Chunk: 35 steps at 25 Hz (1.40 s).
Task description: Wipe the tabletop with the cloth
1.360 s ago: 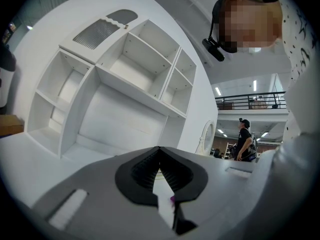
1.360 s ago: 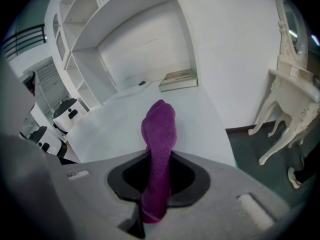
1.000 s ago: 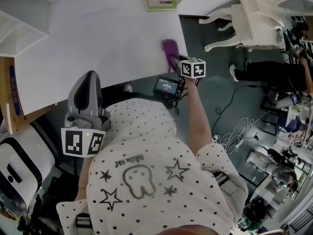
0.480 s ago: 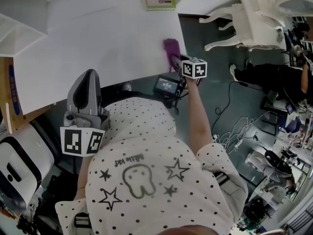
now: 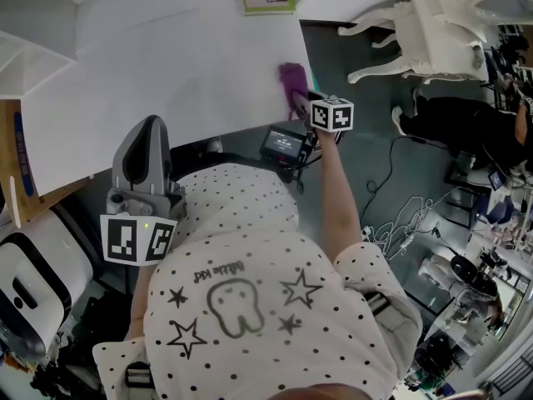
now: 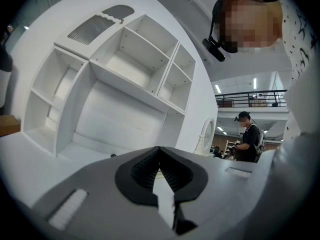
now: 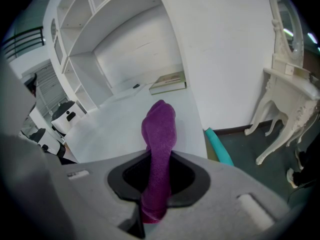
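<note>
Our right gripper (image 7: 156, 186) pinches the soft purple cloth (image 7: 159, 129) near the flat white tabletop's (image 5: 166, 73) edge. Our left gripper (image 6: 162, 173) is closed on nothing.

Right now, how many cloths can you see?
1: a purple cloth, clamped in the right gripper at the right edge of the tabletop. Others could be hidden behind the person.

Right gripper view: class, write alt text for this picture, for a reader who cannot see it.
The right gripper is shut on a purple cloth, which sticks out ahead of it over a white tabletop, near the table's edge. A book lies at the table's far end, with white shelves behind.
</note>
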Each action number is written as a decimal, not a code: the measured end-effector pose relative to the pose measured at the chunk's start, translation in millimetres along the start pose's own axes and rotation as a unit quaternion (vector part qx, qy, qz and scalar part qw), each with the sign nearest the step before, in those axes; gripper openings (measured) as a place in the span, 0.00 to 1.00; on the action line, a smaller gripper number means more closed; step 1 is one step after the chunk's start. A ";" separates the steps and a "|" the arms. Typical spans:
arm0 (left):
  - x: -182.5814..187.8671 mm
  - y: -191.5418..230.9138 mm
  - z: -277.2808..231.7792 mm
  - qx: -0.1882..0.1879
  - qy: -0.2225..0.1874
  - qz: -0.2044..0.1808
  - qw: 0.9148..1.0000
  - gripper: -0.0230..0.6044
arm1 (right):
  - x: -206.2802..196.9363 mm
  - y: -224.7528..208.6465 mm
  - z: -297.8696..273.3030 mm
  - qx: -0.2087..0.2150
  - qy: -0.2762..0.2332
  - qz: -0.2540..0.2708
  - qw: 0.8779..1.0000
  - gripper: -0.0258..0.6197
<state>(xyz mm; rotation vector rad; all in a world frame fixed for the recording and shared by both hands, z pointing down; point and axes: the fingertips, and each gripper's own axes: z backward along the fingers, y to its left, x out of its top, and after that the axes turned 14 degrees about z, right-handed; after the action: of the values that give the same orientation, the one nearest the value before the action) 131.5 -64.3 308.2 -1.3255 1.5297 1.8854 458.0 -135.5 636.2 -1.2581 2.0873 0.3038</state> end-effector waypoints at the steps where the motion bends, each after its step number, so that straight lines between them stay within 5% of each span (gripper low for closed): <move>1: -0.2 -1.0 -0.5 0.000 0.000 0.000 1.000 0.03 | -0.3 -1.5 1.0 -0.001 -0.001 0.000 1.000 0.14; 35: -1.4 -2.4 0.2 -0.001 0.001 0.000 1.000 0.03 | -18.1 -29.8 20.3 -0.041 -0.005 -0.017 0.999 0.14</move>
<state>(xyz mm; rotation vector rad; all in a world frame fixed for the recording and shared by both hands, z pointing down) 133.9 -62.9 308.1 -1.3300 1.5286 1.8858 497.5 -127.7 636.9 -1.3349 2.0615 0.3832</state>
